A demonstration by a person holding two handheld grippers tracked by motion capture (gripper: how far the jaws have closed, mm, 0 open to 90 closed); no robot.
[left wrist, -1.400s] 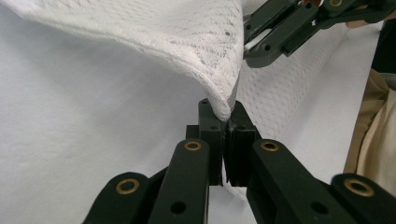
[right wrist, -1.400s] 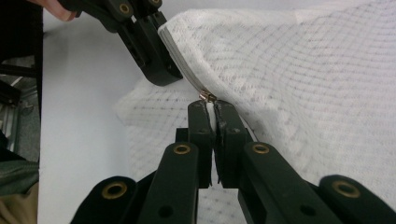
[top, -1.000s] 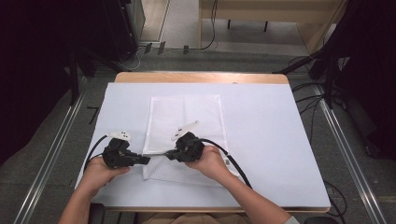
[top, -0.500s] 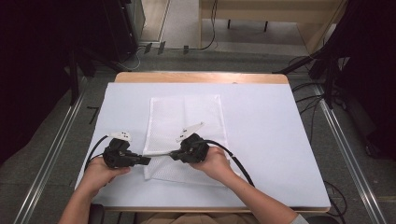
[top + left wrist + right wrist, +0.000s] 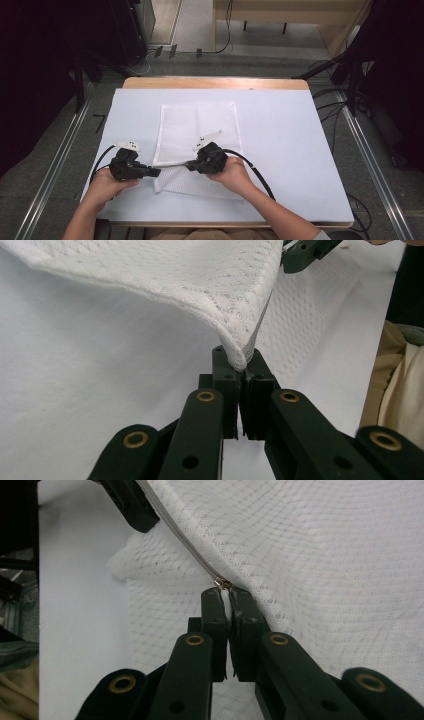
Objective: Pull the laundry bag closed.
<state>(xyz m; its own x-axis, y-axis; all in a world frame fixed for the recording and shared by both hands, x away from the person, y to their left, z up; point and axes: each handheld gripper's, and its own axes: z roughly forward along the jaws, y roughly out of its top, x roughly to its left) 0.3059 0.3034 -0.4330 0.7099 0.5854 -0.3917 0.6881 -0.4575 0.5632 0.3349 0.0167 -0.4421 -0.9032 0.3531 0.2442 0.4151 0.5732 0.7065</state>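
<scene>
The left gripper (image 5: 243, 365) was clamped on the mesh laundry bag's (image 5: 197, 127) corner on the table (image 5: 290, 130). The right gripper (image 5: 226, 597) pinched the zipper pull (image 5: 222, 583), having slid rightward from earlier.

The white table top (image 5: 290, 150) lies bare along its right side, its far strip and its far left corner, so a hand could pass freely there. In the middle the white mesh bag (image 5: 200, 130) lies flat at its far end and rises at its near edge into a taut ridge between the left gripper (image 5: 156, 172) and the right gripper (image 5: 189, 165), which stand close together, jaws pinched on that edge; the gap between them is narrow. A black cable (image 5: 252, 170) trails across the near right, and both forearms block the near edge.
</scene>
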